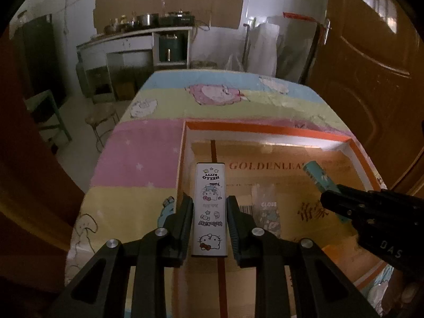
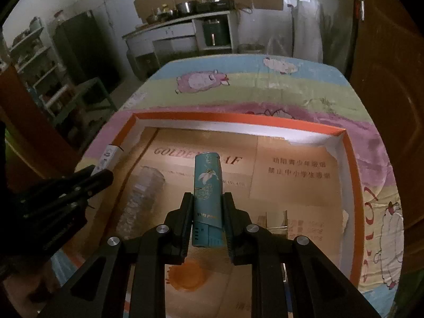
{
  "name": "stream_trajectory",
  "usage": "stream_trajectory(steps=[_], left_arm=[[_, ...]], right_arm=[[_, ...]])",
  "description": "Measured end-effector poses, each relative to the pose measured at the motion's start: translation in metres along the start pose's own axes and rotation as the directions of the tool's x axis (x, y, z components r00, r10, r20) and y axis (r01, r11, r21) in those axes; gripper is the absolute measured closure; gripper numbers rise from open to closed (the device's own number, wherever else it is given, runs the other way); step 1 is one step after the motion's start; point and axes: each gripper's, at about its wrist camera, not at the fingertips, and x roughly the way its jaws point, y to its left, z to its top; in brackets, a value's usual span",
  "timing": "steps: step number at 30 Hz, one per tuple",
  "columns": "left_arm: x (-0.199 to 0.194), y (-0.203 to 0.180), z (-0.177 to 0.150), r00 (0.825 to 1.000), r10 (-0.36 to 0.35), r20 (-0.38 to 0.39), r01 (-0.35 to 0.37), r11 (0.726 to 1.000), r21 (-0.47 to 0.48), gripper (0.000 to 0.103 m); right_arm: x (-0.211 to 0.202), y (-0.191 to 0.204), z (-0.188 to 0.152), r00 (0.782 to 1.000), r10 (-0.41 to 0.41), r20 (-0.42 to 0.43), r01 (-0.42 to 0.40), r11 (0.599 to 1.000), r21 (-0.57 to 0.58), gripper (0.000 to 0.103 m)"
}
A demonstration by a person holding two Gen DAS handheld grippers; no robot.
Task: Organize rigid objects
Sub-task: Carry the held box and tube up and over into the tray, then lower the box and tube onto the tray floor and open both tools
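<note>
Orange-rimmed box (image 1: 267,129) lies beneath both tools: our left tool (image 1: 209,225) clamps the white case (image 1: 210,209), our right tool (image 2: 206,222) the teal tube (image 2: 207,198), long axes pointing forward.

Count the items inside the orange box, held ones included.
3: white case in the left gripper, teal tube in the right gripper, clear bottle lying on the box floor. More may be hidden.

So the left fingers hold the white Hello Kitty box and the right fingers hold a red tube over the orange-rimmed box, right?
Nearly. The tube in the right gripper is teal, not red, as the right wrist view shows. The left gripper does hold the white Hello Kitty box over the orange-rimmed box.
</note>
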Motion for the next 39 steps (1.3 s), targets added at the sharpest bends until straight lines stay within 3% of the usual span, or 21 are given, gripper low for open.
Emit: stream_trajectory(steps=[9, 27, 34, 39], left_arm=[[0.015, -0.008, -0.006, 0.999, -0.008, -0.049, 0.010, 0.999, 0.036, 0.077], [0.021, -0.019, -0.011, 0.999, 0.006, -0.039, -0.003, 0.996, 0.088, 0.076], [0.017, -0.017, -0.011, 0.999, -0.010, -0.032, 0.012, 0.997, 0.079, 0.071], [0.011, -0.016, -0.011, 1.000, -0.010, -0.008, 0.011, 0.997, 0.079, 0.062]], right_arm=[[0.013, -0.004, -0.005, 0.999, -0.007, -0.036, 0.007, 1.000, 0.010, 0.081], [0.017, -0.004, -0.008, 0.999, -0.017, -0.041, 0.017, 1.000, -0.002, 0.080], [0.017, -0.003, -0.009, 0.999, -0.011, -0.042, 0.012, 1.000, 0.003, 0.079], [0.017, 0.000, -0.010, 0.999, 0.000, -0.042, 0.000, 1.000, 0.005, 0.074]])
